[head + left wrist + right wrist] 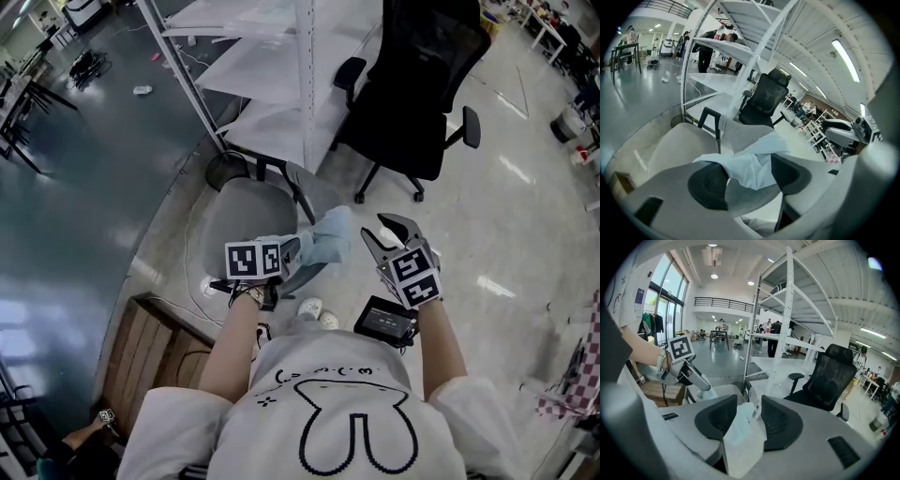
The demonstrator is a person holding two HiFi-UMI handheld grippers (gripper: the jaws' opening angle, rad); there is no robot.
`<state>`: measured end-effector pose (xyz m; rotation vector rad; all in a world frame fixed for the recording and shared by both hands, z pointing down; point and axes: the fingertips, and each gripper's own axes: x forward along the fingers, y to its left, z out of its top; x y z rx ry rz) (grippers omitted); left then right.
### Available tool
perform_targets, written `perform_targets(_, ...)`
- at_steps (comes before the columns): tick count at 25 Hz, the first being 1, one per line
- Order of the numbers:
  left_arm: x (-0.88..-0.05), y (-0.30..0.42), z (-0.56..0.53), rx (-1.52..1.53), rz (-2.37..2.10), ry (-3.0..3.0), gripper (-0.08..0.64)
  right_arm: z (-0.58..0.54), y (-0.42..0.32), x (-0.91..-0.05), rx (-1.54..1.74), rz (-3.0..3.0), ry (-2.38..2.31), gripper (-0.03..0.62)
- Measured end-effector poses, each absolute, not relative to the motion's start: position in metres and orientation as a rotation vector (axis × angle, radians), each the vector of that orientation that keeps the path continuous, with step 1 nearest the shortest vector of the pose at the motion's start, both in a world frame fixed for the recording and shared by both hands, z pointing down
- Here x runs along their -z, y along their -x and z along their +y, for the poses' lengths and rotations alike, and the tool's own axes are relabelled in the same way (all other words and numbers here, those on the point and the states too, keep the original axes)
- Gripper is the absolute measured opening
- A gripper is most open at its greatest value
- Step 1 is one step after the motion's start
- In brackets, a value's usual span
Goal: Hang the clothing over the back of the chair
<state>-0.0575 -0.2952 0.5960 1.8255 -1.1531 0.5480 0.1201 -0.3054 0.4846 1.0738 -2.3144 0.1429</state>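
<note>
Head view: wooden crate (pixel 155 352) at far left, low in frame. Next right is the grey chair (pixel 246 223), its seat turned up to the camera, with a white rack (pixel 281 66) standing beyond it.

The left hand-held gripper (pixel 300 255) sits just off the seat's right edge. Its jaws are closed in on one end of the clothing (pixel 330 236), a pale blue bunch. The clothing hangs in the air between the two grippers, beside the chair and off the seat. Its long axis runs from the left gripper up and to the right in frame, and its far end points at the right hand-held gripper (pixel 373 227).

Left gripper view: the backrest (pixel 743 135) stands upright just beyond the clothing, with a black frame post (pixel 710 124) to its left. Cloth fills the gap between the pads (pixel 708 185) and laps over the left pad's upper edge.

Right gripper view: the jaws stand wide apart and a fold of the clothing hangs in the gap. Its long edge runs down toward the camera. Cannot tell whether the pads (pixel 780 423) press on it.

Room: a black device (pixel 384 321) lies near the person's feet, below the right gripper. Pale floor (pixel 506 234) spreads wide to the right. A black office chair (pixel 422 84) stands well apart, beyond the right gripper. On the left the crate and the rack hem in the grey chair.
</note>
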Motion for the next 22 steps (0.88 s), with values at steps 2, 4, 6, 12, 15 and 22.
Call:
perform_targets(2, -0.597, 0.060, -0.285, -0.565, -1.123, -1.793, 0.304, -0.302, -0.121, -0.483, -0.142, -2.322, -1.078, 0.155)
perform_targets(4, -0.599, 0.060, -0.273, -0.593, -1.083, -1.776, 0.305, -0.296, -0.119, -0.483, -0.148, -2.327, -1.068, 0.153)
perform_targets(6, -0.599, 0.061, -0.262, -0.624, -1.047, -1.760, 0.305, -0.291, -0.117, -0.483, -0.150, -2.330, -1.060, 0.153)
perform_targets(12, -0.585, 0.068, -0.260, -0.602, -1.069, -1.784, 0.305, -0.281, -0.109, -0.482, -0.149, -2.352, -1.048, 0.153)
perform_targets(15, -0.562, 0.067, -0.270, -0.540, -1.124, -1.870, 0.305, -0.280, -0.105, -0.476, -0.163, -2.376, -1.057, 0.150)
perform_targets(22, -0.502, 0.049, -0.289, -0.445, -1.213, -2.098, 0.258, -0.280, -0.101, -0.461, -0.177, -2.414, -1.110, -0.005)
